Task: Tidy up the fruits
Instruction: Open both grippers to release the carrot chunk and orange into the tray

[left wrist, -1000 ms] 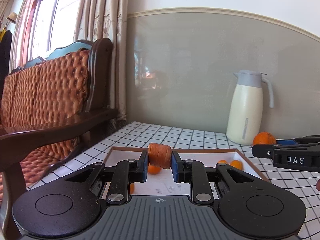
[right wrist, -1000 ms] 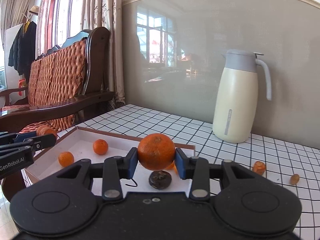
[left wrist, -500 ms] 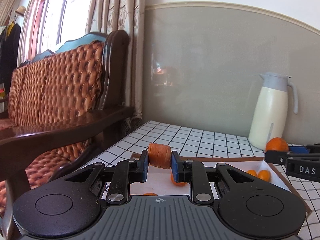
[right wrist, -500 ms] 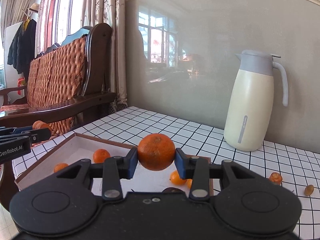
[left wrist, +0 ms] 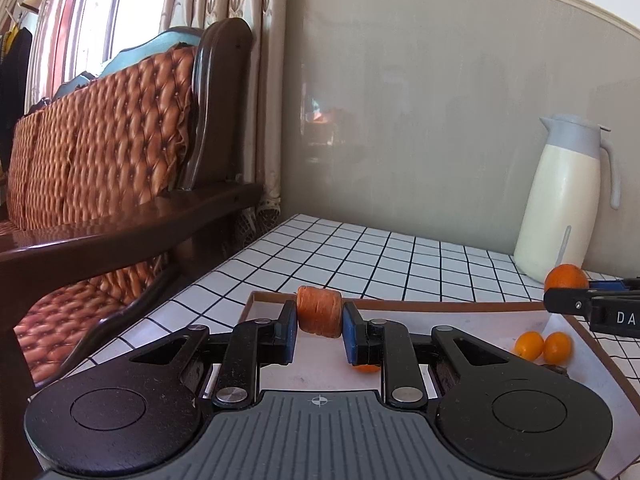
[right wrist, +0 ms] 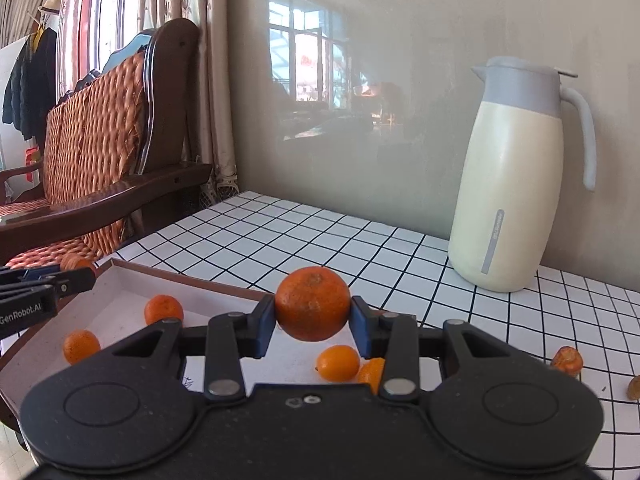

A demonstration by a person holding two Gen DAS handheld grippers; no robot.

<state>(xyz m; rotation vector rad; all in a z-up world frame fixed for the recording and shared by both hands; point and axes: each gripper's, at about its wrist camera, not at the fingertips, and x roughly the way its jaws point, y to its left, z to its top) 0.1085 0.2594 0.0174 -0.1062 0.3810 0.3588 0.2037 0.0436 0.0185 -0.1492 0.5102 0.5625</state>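
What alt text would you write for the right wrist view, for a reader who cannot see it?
The right gripper holds a round orange between its fingers above a shallow white tray that contains several small orange fruits. The tray sits on a checked tablecloth; a cream thermos jug stands behind, at the right.

L gripper [left wrist: 320, 330] is level, fingers pointing fwd, jaws closed part-way w/ blue pads [left wrist: 289, 338] pressing both sides of a wrinkled orange fruit piece [left wrist: 319, 316]. R gripper [right wrist: 313, 332] is likewise level, jaws clamped on a round orange [right wrist: 312, 303] at pad height. Each gripper's tip shows at the edge of the other's view: R to the right, L to the left.
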